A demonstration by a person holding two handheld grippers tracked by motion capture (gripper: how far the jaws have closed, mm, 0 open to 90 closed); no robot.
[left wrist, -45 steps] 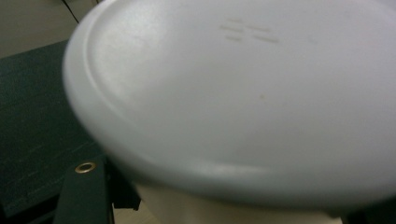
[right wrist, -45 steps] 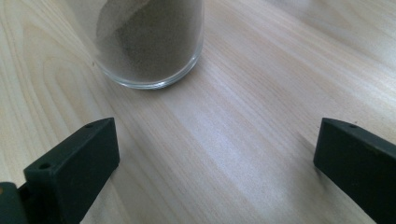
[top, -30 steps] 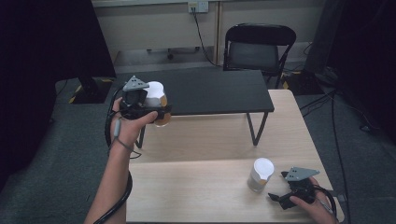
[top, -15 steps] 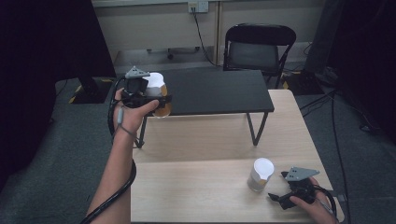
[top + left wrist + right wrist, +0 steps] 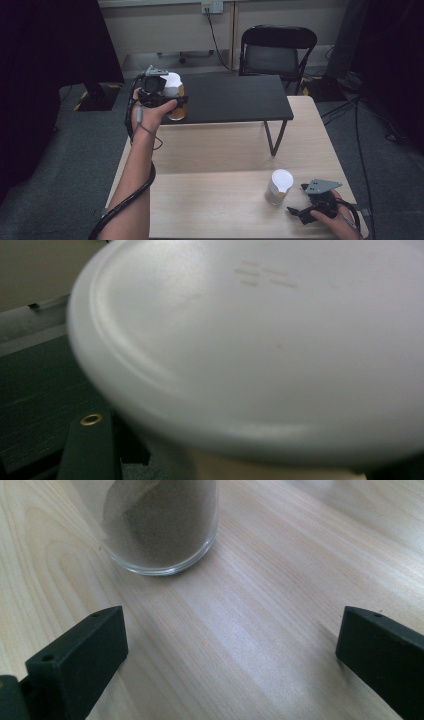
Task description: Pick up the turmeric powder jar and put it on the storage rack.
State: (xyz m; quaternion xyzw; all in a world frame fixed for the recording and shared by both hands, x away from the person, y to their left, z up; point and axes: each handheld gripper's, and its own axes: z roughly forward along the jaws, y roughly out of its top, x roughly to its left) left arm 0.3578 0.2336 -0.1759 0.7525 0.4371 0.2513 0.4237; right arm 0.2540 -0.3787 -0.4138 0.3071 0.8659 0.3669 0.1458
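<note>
My left gripper (image 5: 169, 101) is shut on a glass jar (image 5: 175, 95) with a white lid and amber contents, holding it in the air over the left end of the black bench (image 5: 235, 97). In the left gripper view the jar's white lid (image 5: 250, 340) is very close, with one black finger (image 5: 90, 447) at the bottom left. A second white-lidded jar (image 5: 279, 187) stands on the wooden table (image 5: 210, 150). My right gripper (image 5: 298, 201) rests just right of it, open. In the right gripper view that jar (image 5: 160, 525) holds brownish powder and stands beyond the wide-apart jaws.
The low black bench stands on the far half of the wooden table. A black folding chair (image 5: 277, 50) sits behind it by the wall. Cables (image 5: 360, 130) trail over the grey floor at the right.
My left hand has carried its jar farther away and slightly right, over the bench's left end. The right gripper and the jar beside it have stayed put.
</note>
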